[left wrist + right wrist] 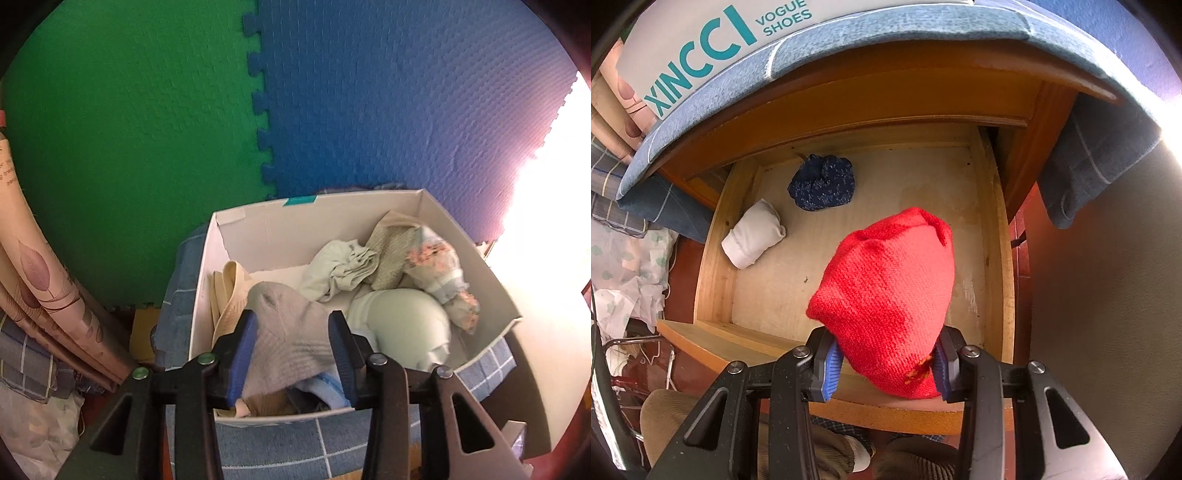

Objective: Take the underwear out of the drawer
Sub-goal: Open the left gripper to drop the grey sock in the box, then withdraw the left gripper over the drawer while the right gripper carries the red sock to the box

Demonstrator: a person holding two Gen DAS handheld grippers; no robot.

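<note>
In the right wrist view, my right gripper [886,365] is shut on a red knitted garment [886,295] and holds it above the open wooden drawer [993,240]. A dark blue patterned bundle [822,182] and a white rolled bundle [753,232] lie on the drawer floor at the back left. In the left wrist view, my left gripper [291,354] is over the white cardboard box [266,236] with its jaws apart around a grey knitted garment [288,332]; whether it grips the cloth is unclear. The box also holds a pale green bra [402,325] and other small clothes.
The box stands on a blue checked cloth [295,446] over the cabinet top; its side reads XINCCI in the right wrist view [701,55]. Green [129,147] and blue foam mats [406,110] cover the wall. Leaf-print fabric [37,277] hangs left. Bright glare is at right.
</note>
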